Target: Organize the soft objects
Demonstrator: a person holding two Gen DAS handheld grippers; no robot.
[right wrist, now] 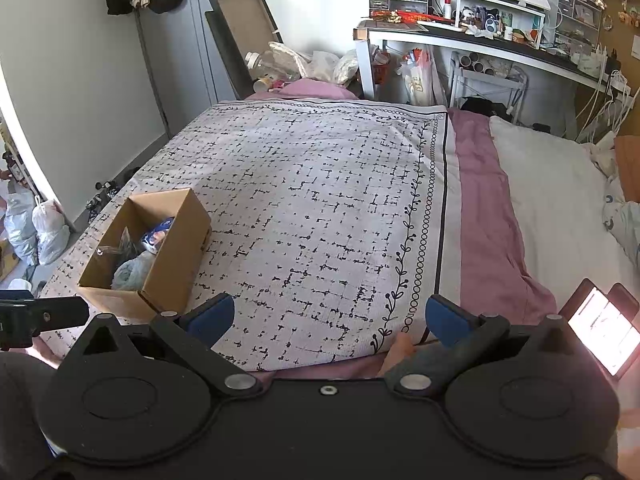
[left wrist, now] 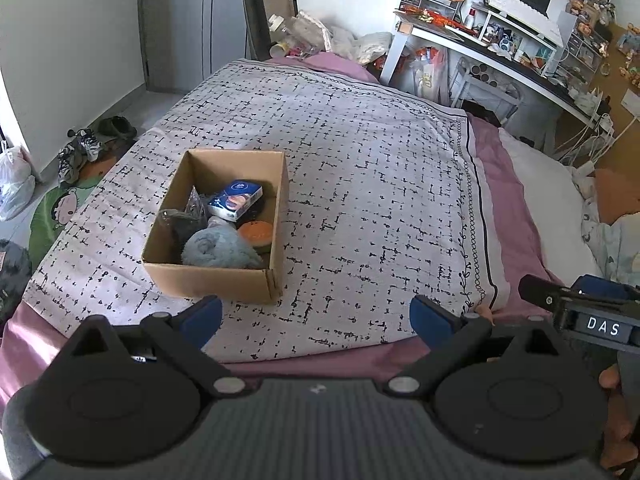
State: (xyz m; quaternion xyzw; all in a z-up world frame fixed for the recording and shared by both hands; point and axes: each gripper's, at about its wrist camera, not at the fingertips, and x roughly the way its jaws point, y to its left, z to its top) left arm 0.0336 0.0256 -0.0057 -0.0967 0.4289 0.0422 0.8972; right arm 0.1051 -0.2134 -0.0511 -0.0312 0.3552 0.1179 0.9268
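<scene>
Far left, off the bed: white plastic bags (right wrist: pixel 44 232) on the floor, shoes (left wrist: pixel 80 148) by the wall.

My left gripper (left wrist: pixel 316 320) hangs low over the near edge of the bed, pointing forward across the patterned blanket (left wrist: pixel 340 184). Its blue-padded fingers (left wrist: pixel 204 316) stand wide apart, nothing between them. The cardboard box (left wrist: pixel 208 280) sits on the blanket just ahead of the left finger, open at the top. Inside it: a blue-grey rolled towel (left wrist: pixel 220 248) at the near end, an orange round item (left wrist: pixel 256 232) beside it to the right, a blue-and-white tissue pack (left wrist: pixel 236 200) behind, and a dark bagged item (left wrist: pixel 180 220) on the left side. All soft things I can see lie in that box; the rest of the blanket carries none.

My right gripper (right wrist: pixel 330 320) is held level with the left one, just to its right, also aimed forward over the near blanket edge. Its fingers (right wrist: pixel 448 320) are spread wide as well, holding nothing. From this view the box lies forward-left, well apart from the right fingers.

Further right: mauve sheet (right wrist: pixel 484 200), white pillow (right wrist: pixel 552 184), a lit phone screen (right wrist: pixel 604 328) at the near right. A cluttered desk (right wrist: pixel 500 44) stands beyond the bed.
</scene>
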